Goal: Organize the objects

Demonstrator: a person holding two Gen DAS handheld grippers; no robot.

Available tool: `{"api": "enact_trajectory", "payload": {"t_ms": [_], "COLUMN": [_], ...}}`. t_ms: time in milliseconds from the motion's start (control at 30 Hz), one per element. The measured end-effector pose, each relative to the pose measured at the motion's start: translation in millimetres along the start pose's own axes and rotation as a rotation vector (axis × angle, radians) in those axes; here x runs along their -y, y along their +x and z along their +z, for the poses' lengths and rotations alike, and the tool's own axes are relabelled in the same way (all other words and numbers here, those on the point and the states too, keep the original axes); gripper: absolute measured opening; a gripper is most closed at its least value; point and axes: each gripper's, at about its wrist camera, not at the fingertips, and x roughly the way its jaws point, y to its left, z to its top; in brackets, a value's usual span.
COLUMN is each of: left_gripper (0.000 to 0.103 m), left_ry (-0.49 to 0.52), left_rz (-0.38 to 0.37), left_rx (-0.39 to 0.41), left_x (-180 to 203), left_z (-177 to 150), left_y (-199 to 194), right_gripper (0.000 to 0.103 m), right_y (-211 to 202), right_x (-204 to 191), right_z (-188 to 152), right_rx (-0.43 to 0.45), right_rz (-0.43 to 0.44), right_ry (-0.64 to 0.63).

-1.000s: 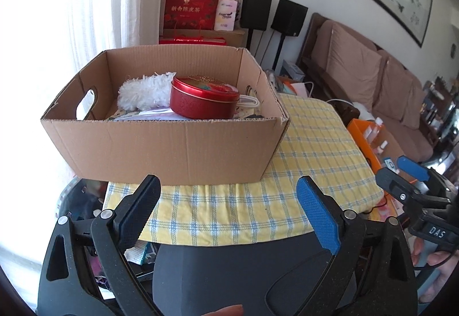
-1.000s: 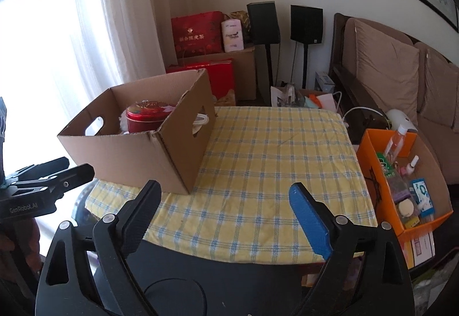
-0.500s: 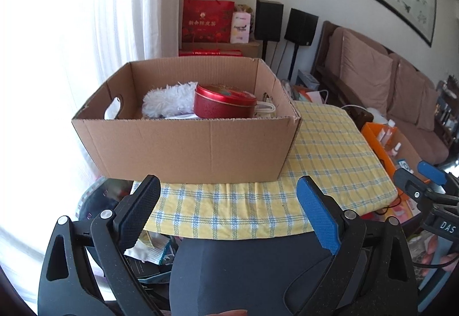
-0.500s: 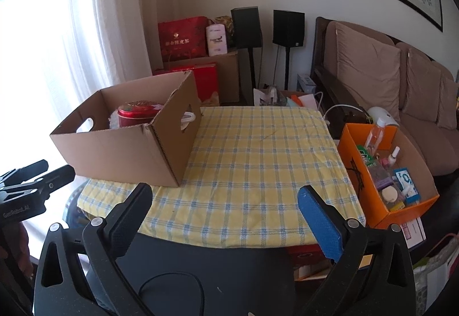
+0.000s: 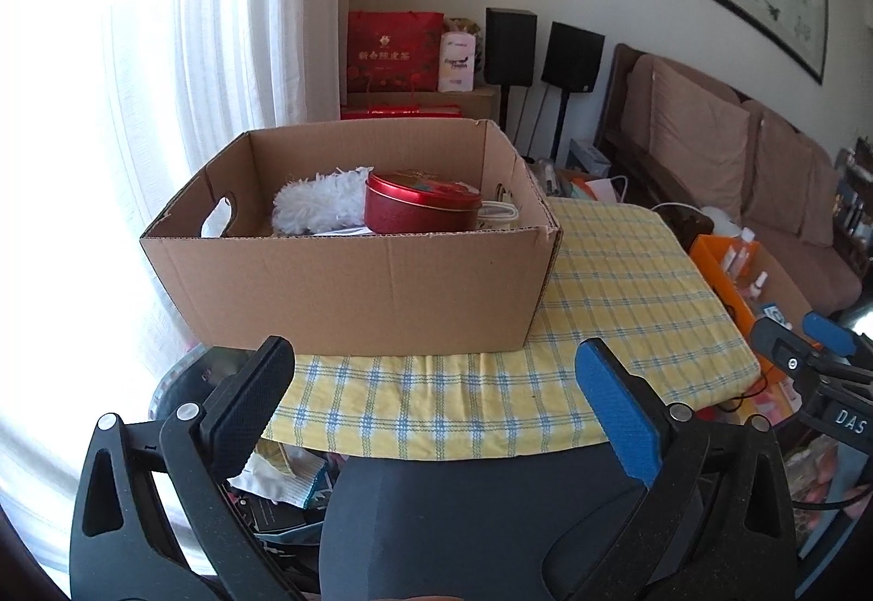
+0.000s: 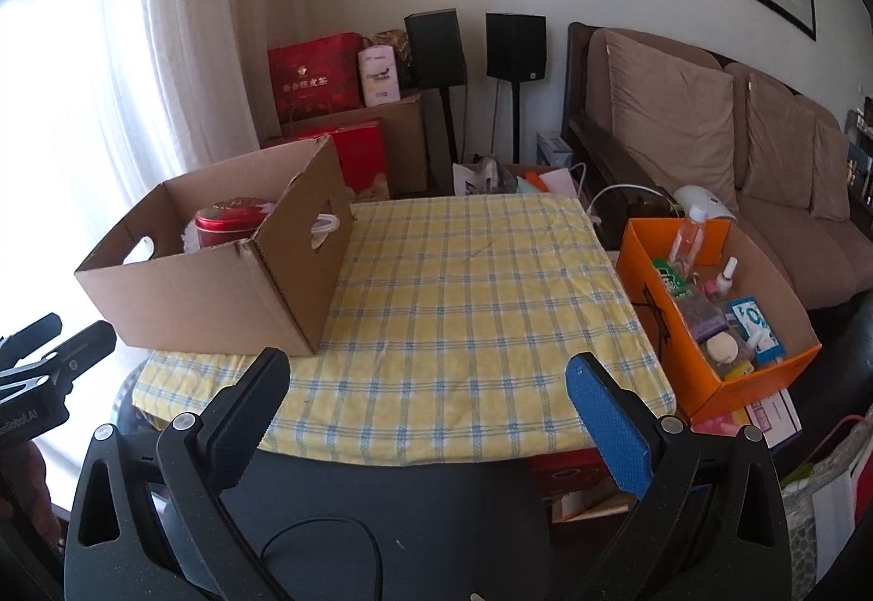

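Note:
An open cardboard box [image 5: 349, 284] [image 6: 202, 295] stands on the left part of a table with a yellow checked cloth [image 5: 616, 284] [image 6: 464, 284]. Inside lie a round red tin [image 5: 420, 210] [image 6: 229, 221], a white fluffy piece [image 5: 322, 205] and a white cable [image 5: 496, 212]. Off the table's right side sits an orange box [image 6: 655, 295] of small bottles and packets. My left gripper [image 5: 434, 350] [image 6: 76, 331] hangs before the cardboard box, its jaws opening with nothing between them. My right gripper [image 6: 428, 361] [image 5: 791, 333] is open and empty near the table's front edge.
A brown sofa [image 6: 709, 120] runs along the right wall. Two black speakers [image 6: 515, 47], red gift bags [image 6: 314, 77] and cartons stand at the back, a white curtain [image 5: 229, 55] at the left. A dark rounded surface [image 5: 480, 519] lies just below both grippers.
Both views have drawn back a little from the table, so the cardboard box looks smaller and sits further right in the left wrist view. Both pairs of jaws stand slightly wider.

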Motion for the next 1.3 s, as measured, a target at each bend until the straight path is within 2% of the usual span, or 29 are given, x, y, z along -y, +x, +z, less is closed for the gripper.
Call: {"api": "enact_trajectory", "payload": {"t_ms": [800, 1300], "left_gripper": [0.103, 0.103], "left_ry": [-0.004, -0.023], "left_rz": [0.027, 0.018], "left_rx": [-0.002, -0.017], "left_x": [-3.2, -6.8], "left_z": [1.3, 1.2], "left_y": [1.2, 4.1], "right_gripper": [0.102, 0.102], "right_y": [-2.5, -0.8], "right_x": [-0.9, -3.9], "right_z": [1.5, 2.4], "right_rx": [0.003, -0.002], "right_rz": [-0.004, -0.001], "right_ry": [-0.002, -0.022]}}
